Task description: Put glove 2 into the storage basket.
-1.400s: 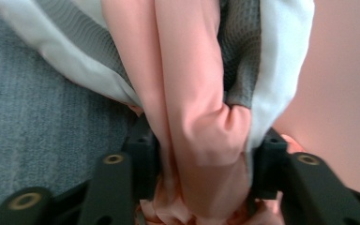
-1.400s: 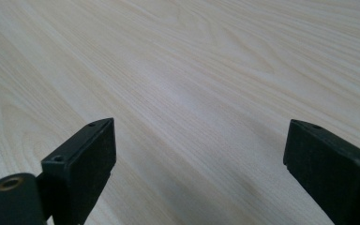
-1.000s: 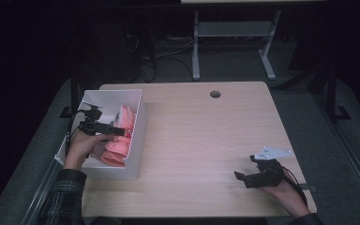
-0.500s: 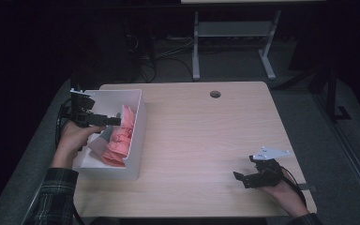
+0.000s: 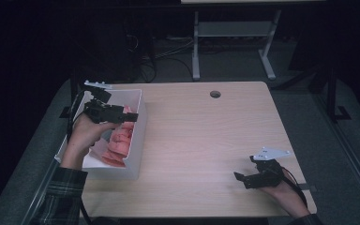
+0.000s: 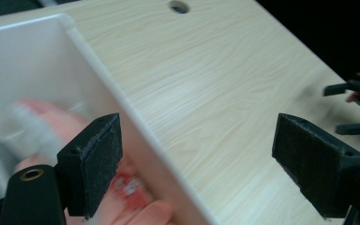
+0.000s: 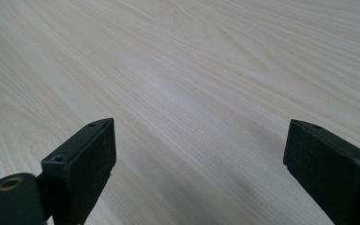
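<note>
A white bin [image 5: 138, 126] stands at the table's left edge with several pink and red pieces [image 5: 119, 138] inside. My left gripper [image 5: 130, 115] hovers over the bin's far half, open and holding nothing. In the left gripper view, the bin's right wall [image 6: 122, 101] runs between the spread jaws of the left gripper [image 6: 199, 145], and blurred pink pieces [image 6: 70, 126] lie beside the left jaw. My right gripper [image 5: 244, 168] rests low at the table's front right, open. In the right gripper view, bare wood lies between the jaws of the right gripper [image 7: 197, 145].
The wooden table [image 5: 206, 140] has a round cable hole [image 5: 215, 94] near its far edge. A metal stand's legs [image 5: 194, 51] rise on the floor behind the table. Dark floor surrounds the table. The right gripper [image 6: 356, 91] appears far off in the left gripper view.
My left gripper has risen from the pink pieces and moved toward the bin's far end. The right gripper has stayed still.
</note>
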